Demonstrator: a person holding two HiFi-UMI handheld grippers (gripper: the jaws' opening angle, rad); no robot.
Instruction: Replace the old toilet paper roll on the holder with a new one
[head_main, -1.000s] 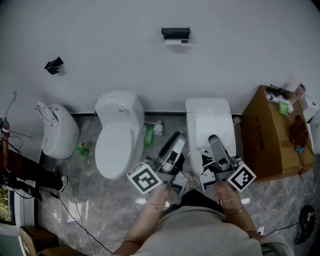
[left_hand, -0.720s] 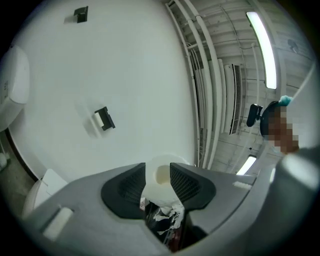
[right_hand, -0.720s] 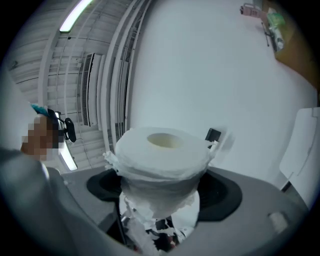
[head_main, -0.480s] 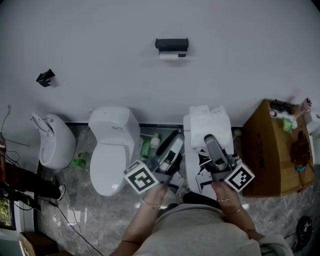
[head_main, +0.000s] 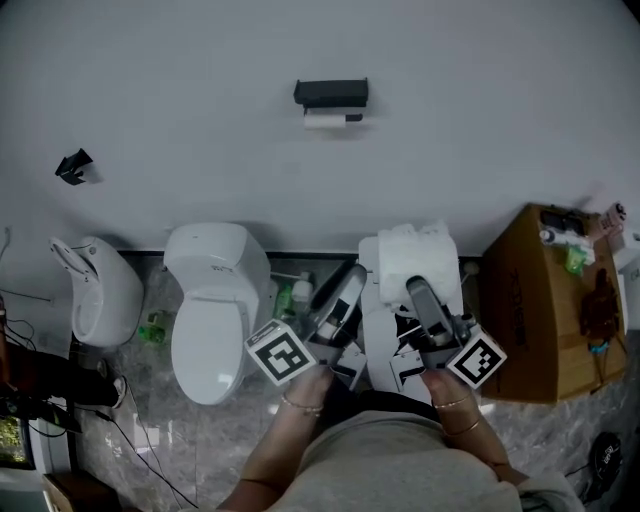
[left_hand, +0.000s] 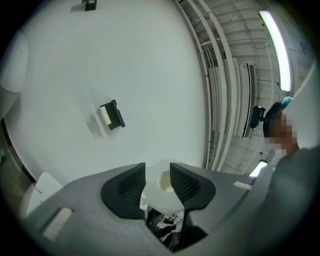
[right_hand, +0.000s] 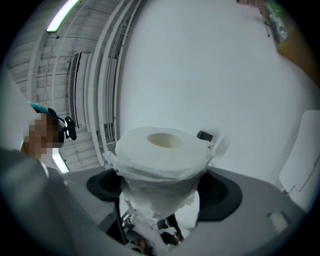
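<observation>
A black holder (head_main: 331, 92) is fixed on the white wall, with a thin white roll (head_main: 325, 120) hanging under it. It also shows as a black holder (left_hand: 113, 114) up left in the left gripper view and as a small holder (right_hand: 205, 135) behind the paper in the right gripper view. My left gripper (head_main: 352, 272) is shut on a small thin roll (left_hand: 162, 186), its core end facing the wall. My right gripper (head_main: 418, 285) is shut on a thick, full toilet paper roll (right_hand: 162, 150), squeezed at the waist, loose ragged sheets hanging down. Both grippers point at the wall, well short of the holder.
A white toilet (head_main: 212, 300) stands at the left, with a white wall-side fixture (head_main: 95, 290) further left. Green bottles (head_main: 296, 292) sit on the floor between the toilet and a white unit (head_main: 385, 330). A cardboard box (head_main: 545, 310) with clutter stands at the right. Cables lie at the far left.
The whole view has shifted: holder, toilet and box have slid left and down in the head view as I moved along with both grippers. Both grips are unchanged.
</observation>
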